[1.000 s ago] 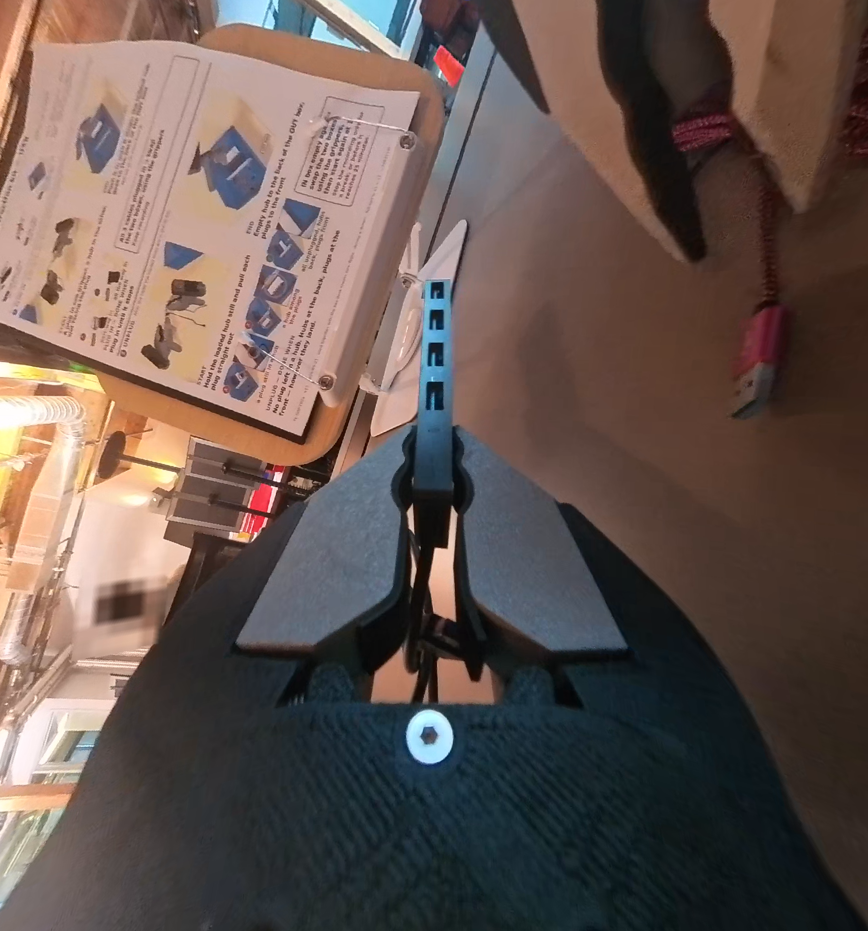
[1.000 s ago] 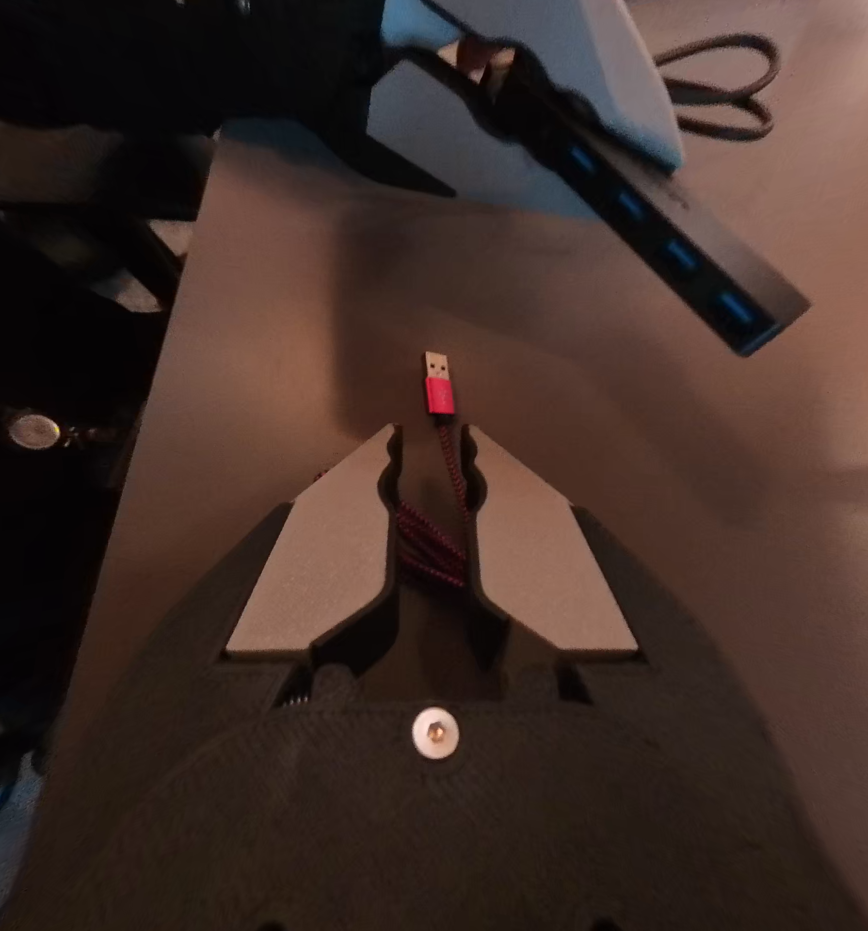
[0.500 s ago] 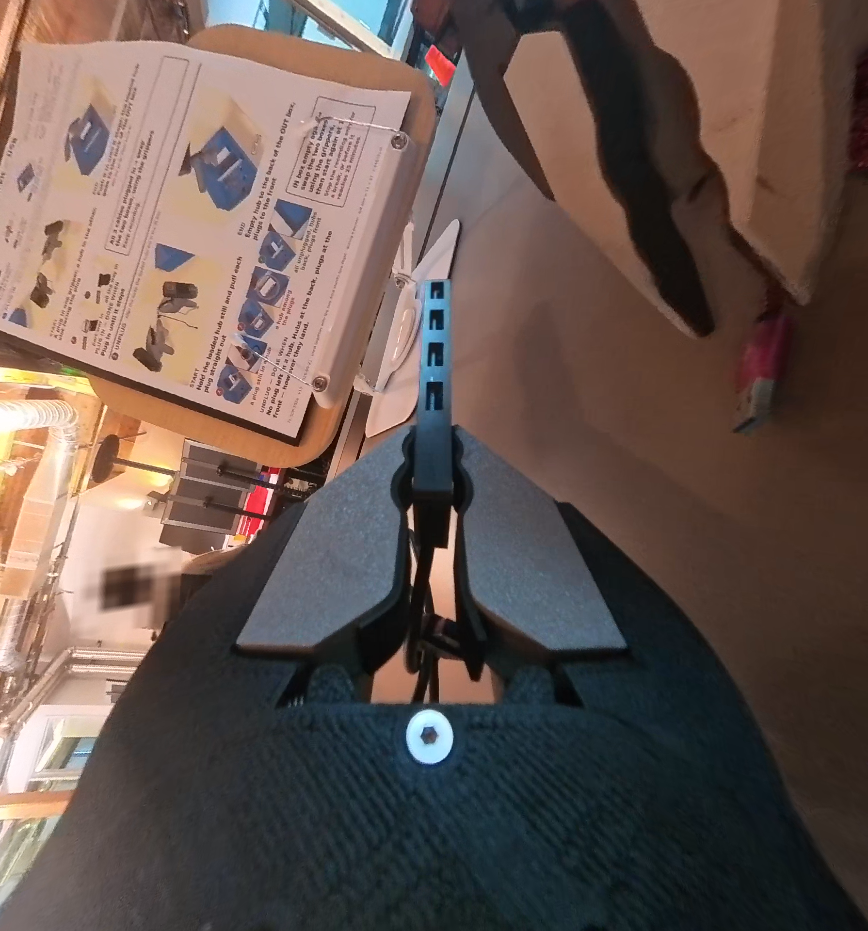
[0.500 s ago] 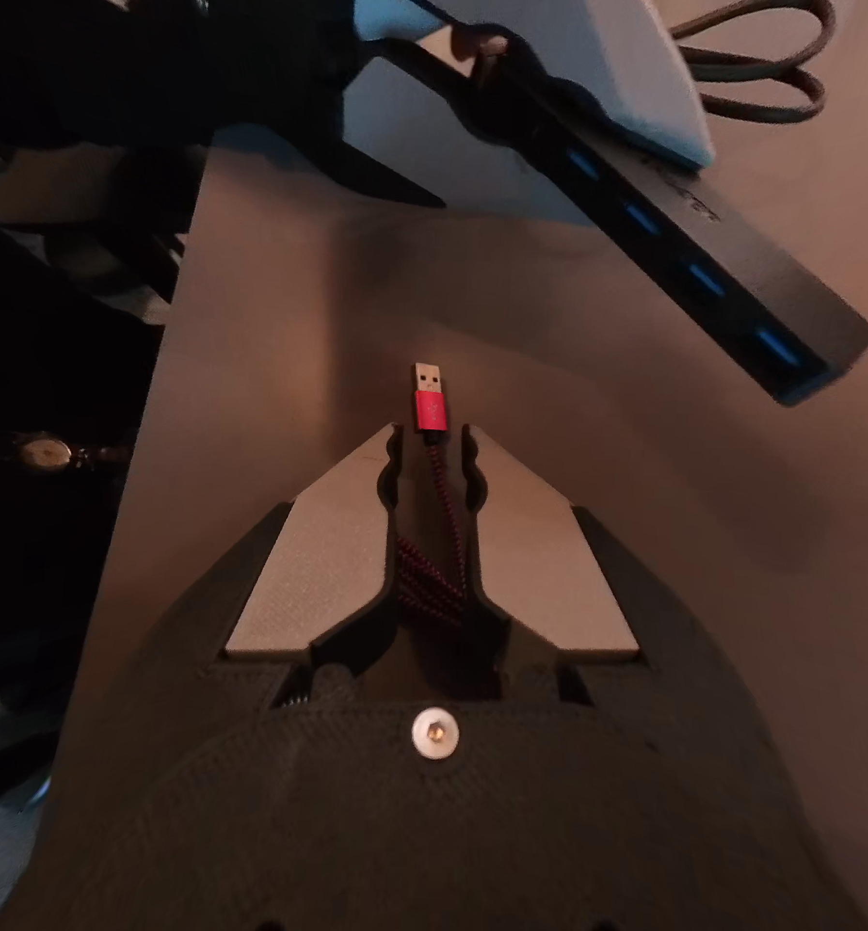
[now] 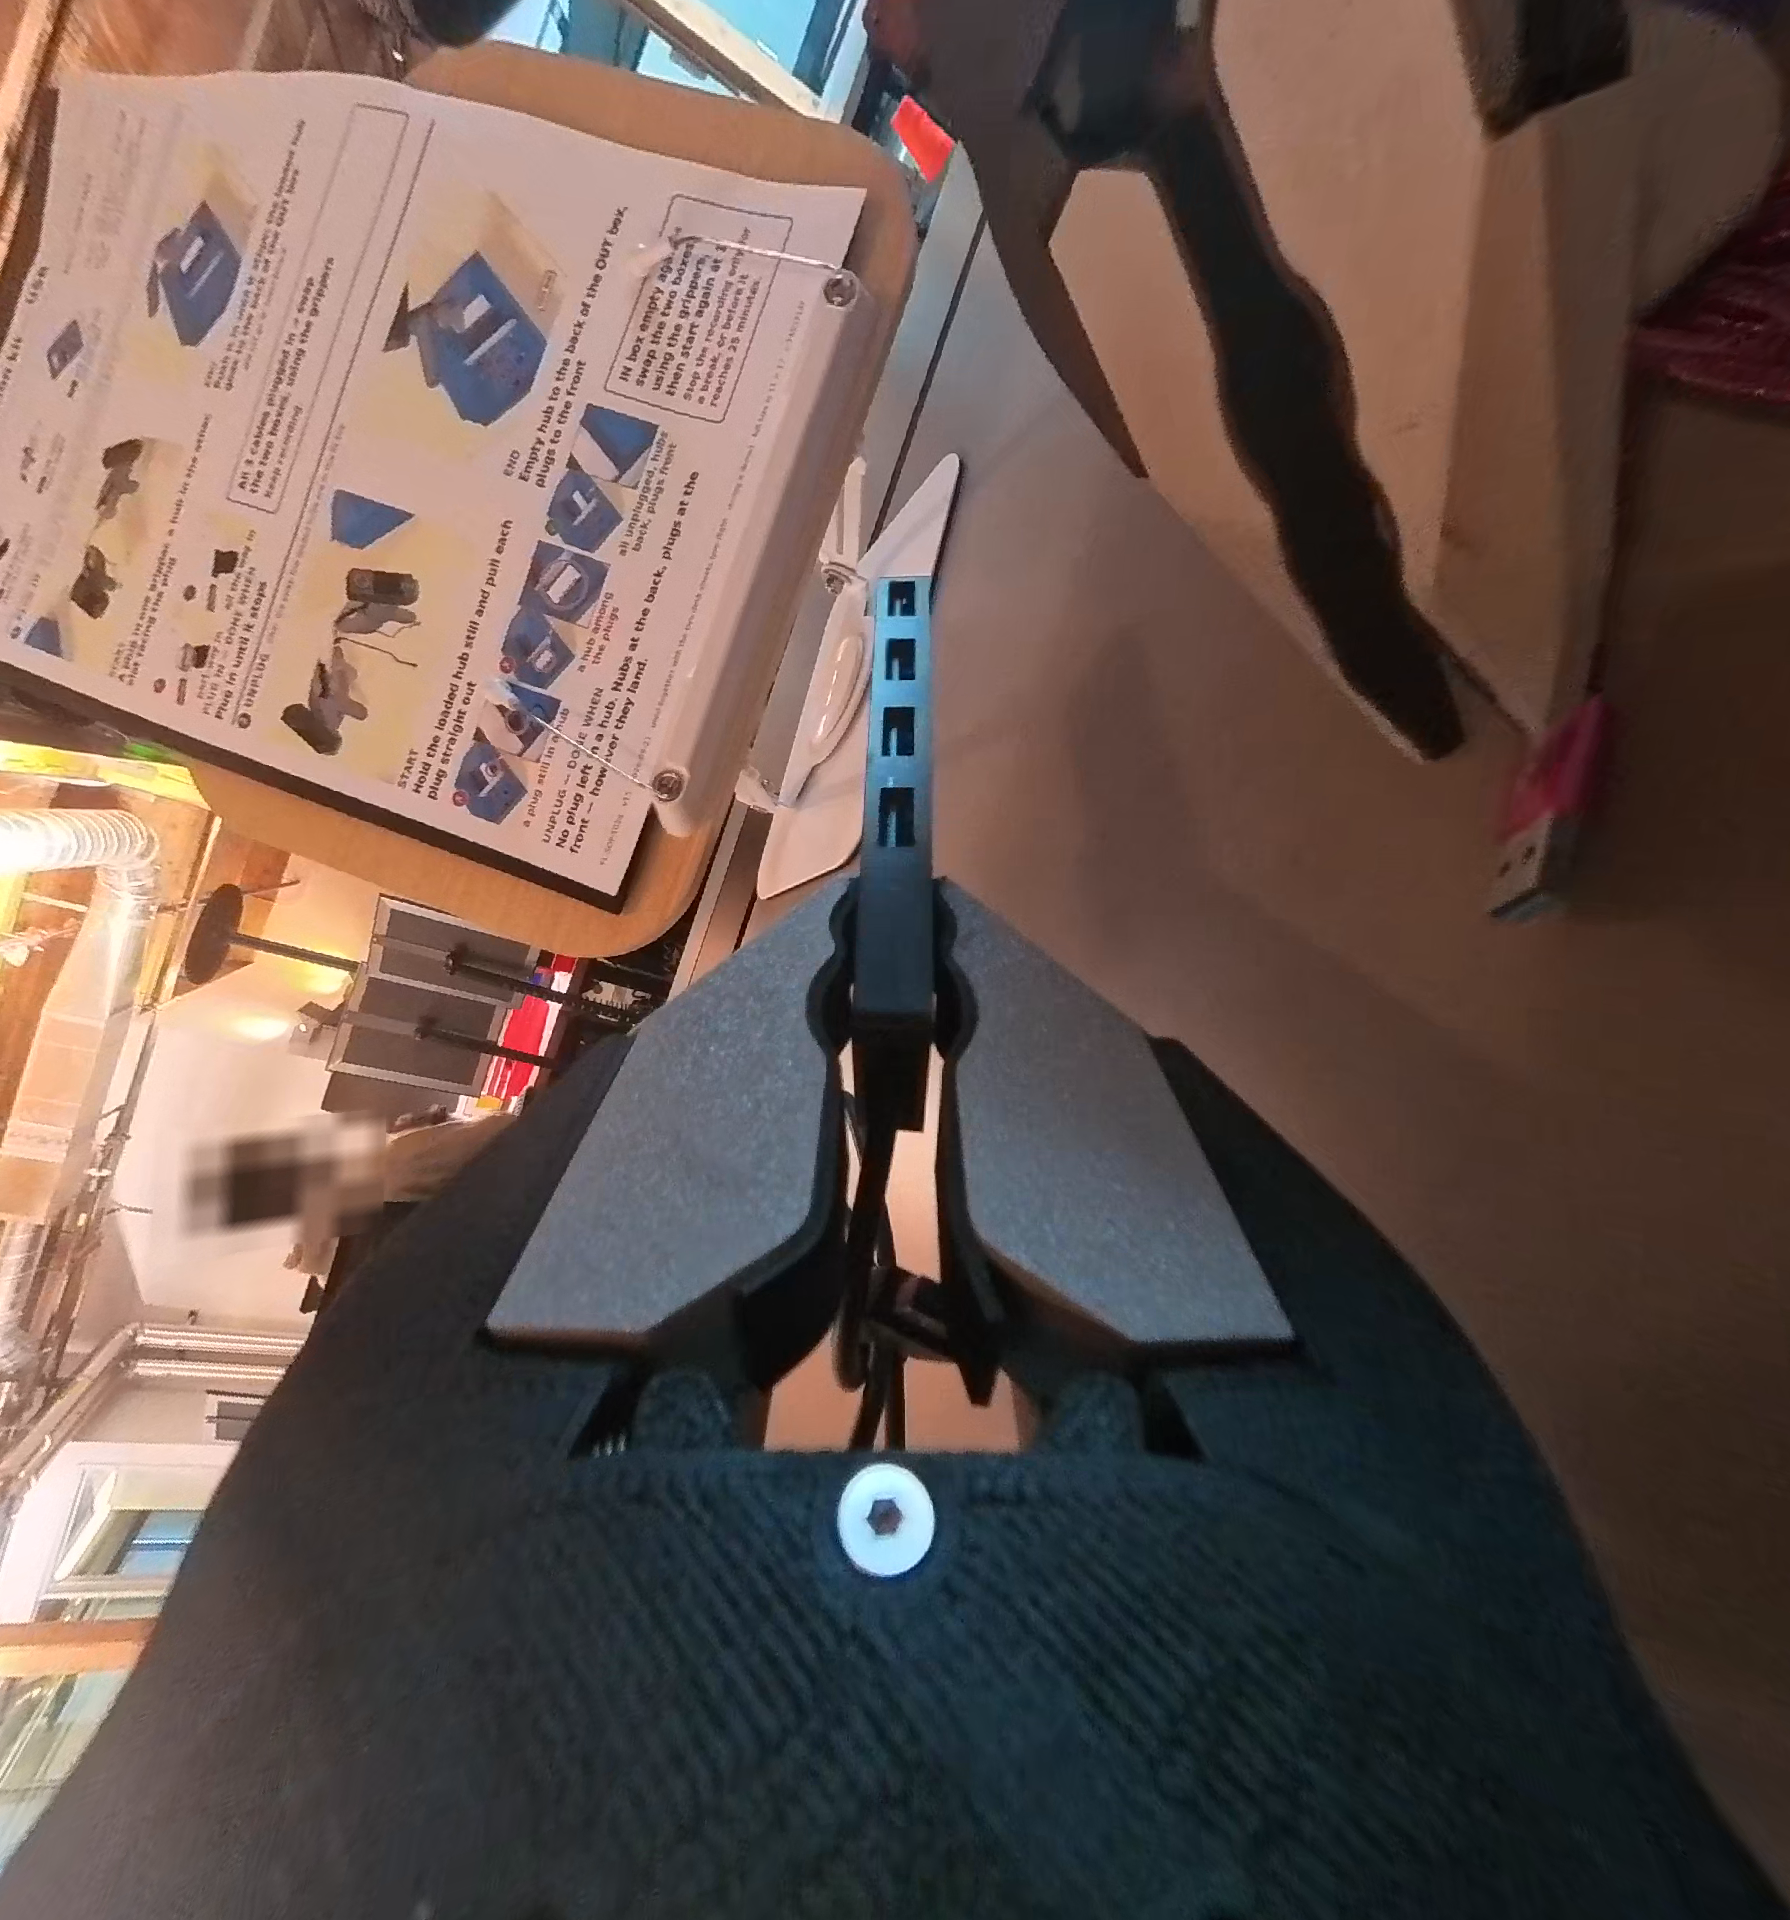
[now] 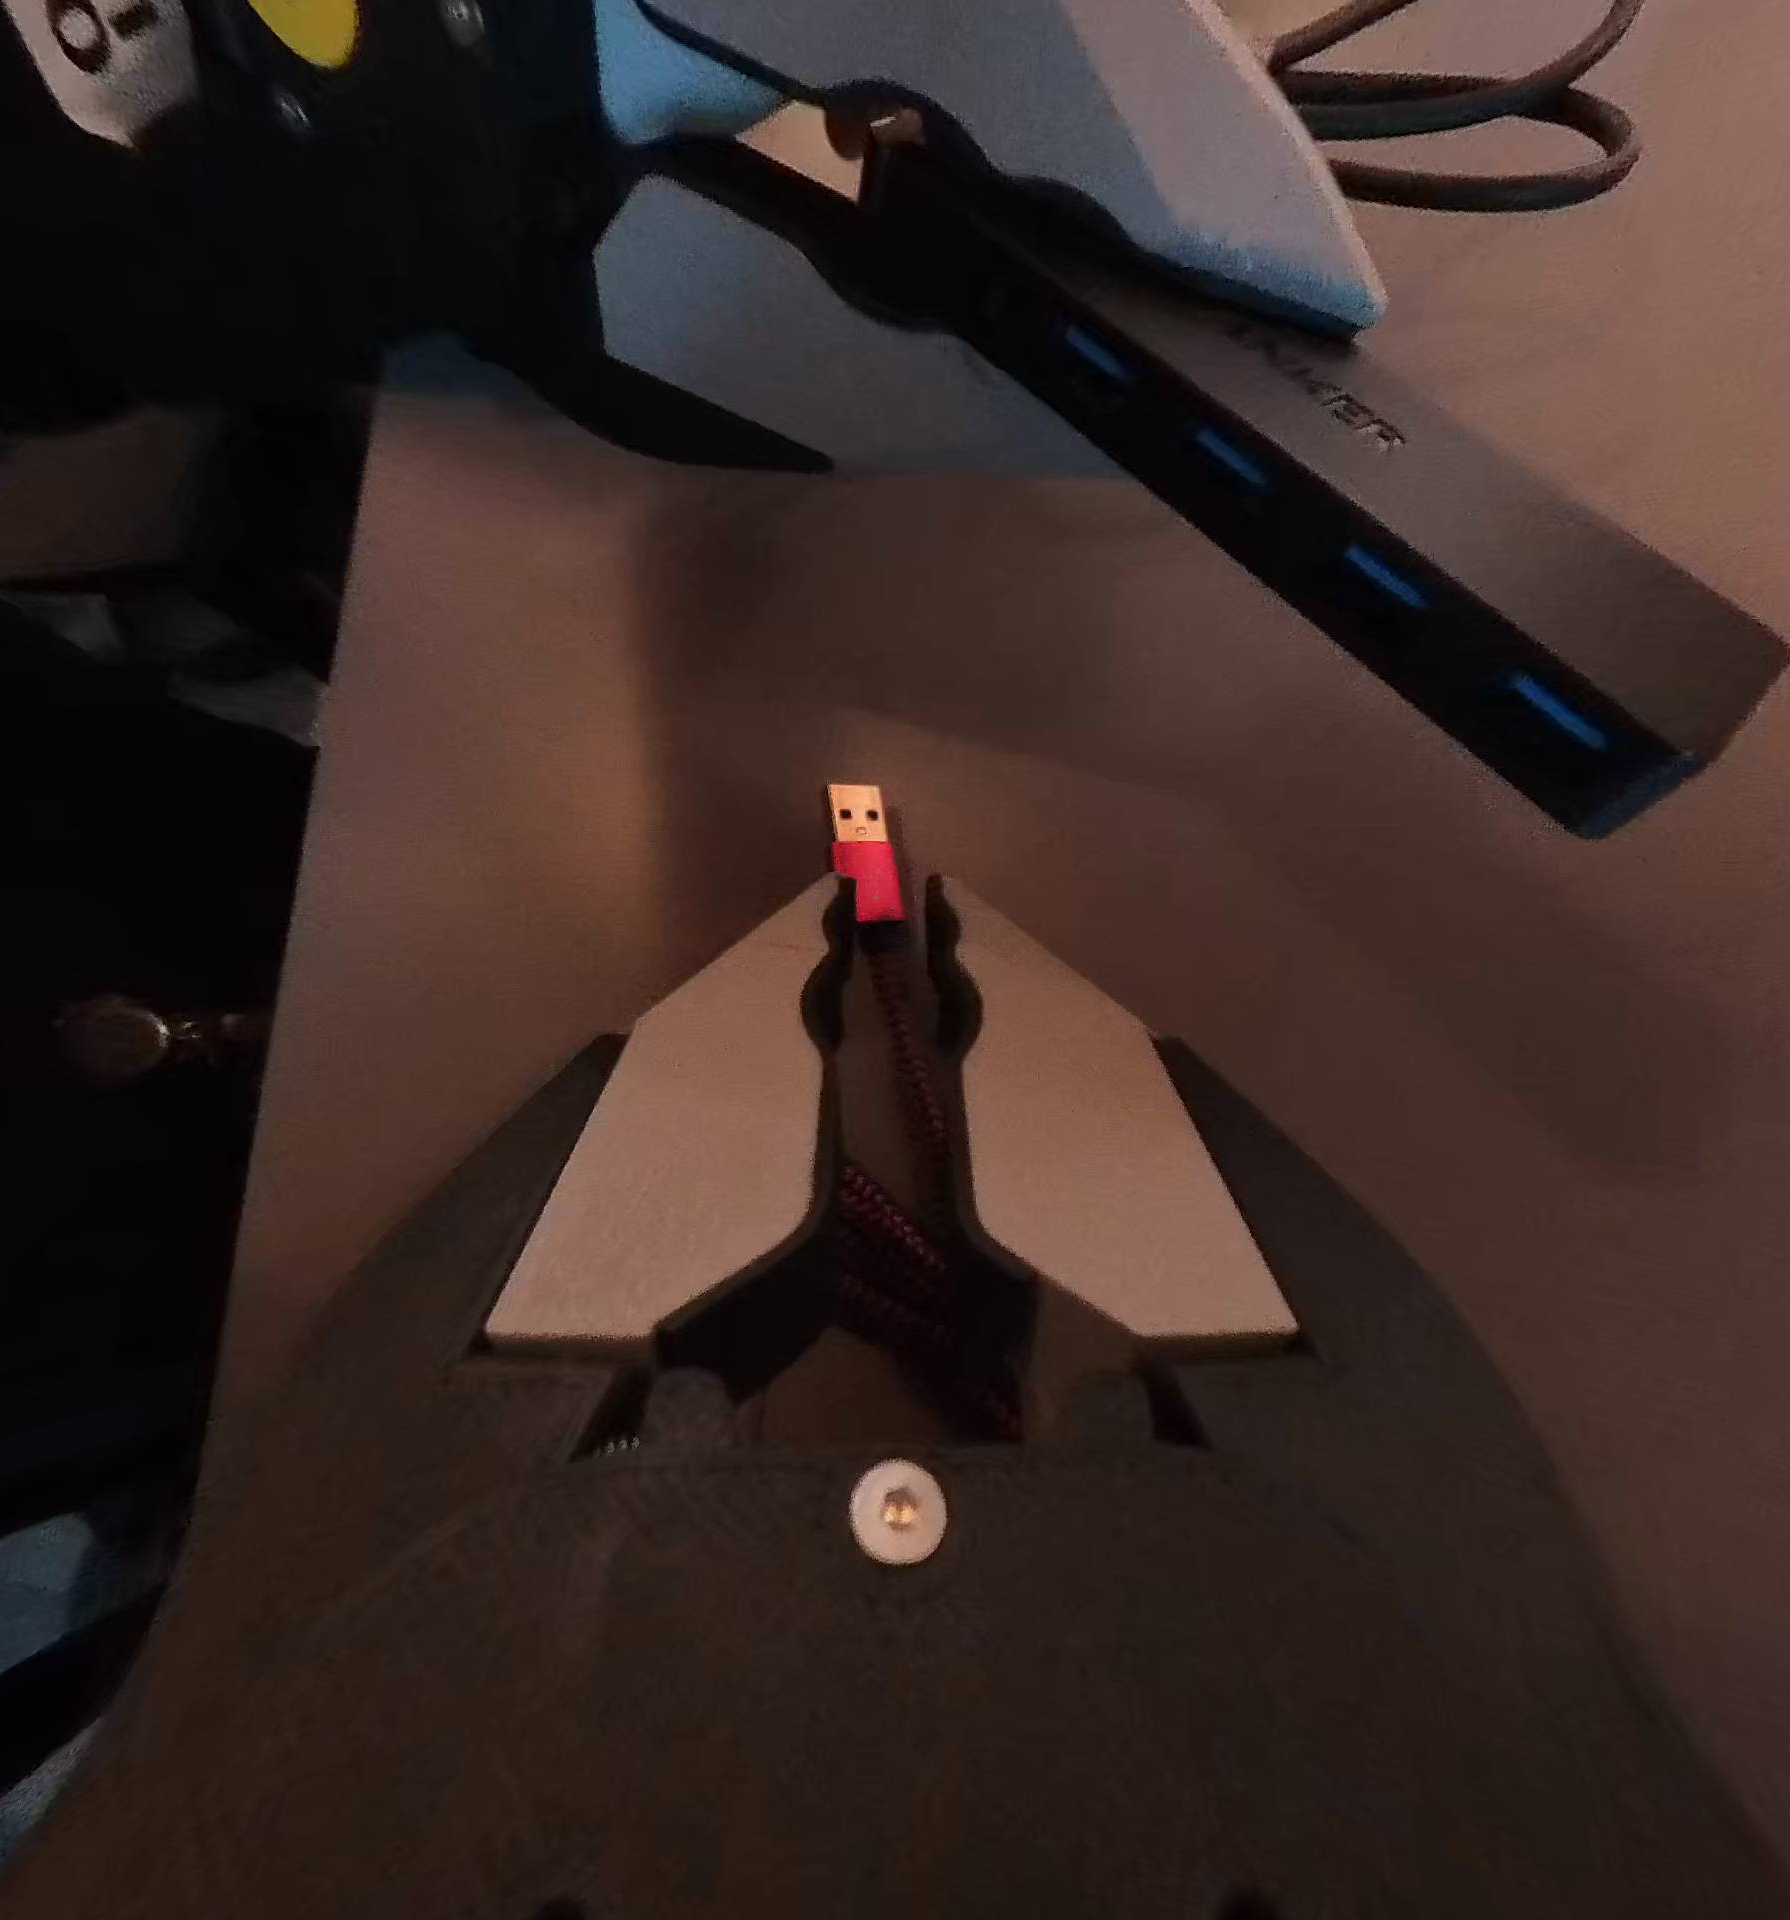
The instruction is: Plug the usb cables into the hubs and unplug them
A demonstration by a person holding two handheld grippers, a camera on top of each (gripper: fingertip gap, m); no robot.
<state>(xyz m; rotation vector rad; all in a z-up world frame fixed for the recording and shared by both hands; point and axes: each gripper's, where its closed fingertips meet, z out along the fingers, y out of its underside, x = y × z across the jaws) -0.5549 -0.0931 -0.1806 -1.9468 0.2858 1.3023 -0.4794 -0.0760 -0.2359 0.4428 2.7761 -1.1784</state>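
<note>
My left gripper [image 5: 896,935] is shut on the near end of a black USB hub [image 5: 906,727], which points forward with several empty ports facing up. In the right wrist view the hub [image 6: 1390,540] slants across the upper right, its blue ports facing me. My right gripper [image 6: 883,894] is closed to a narrow gap on the red USB plug [image 6: 867,868], whose metal tip sticks out ahead. Its braided red cable [image 6: 912,1091] runs back between the fingers. In the left wrist view the plug [image 5: 1545,821] shows at the right, below the right gripper's fingers [image 5: 1442,364].
The brown table [image 6: 1286,1143] has its edge at the left [image 6: 330,727]. The hub's black cable [image 6: 1473,135] loops at the far right. An instruction sheet on a wooden board [image 5: 403,416] stands beyond the hub, with a white stand [image 5: 870,644] beside it. Spacing between my two grippers at the tips: around 10 centimetres.
My right gripper has moved forward along the cable and narrowed, so the plug's red housing now sits between its tips. The hub looks closer and larger in the right wrist view.
</note>
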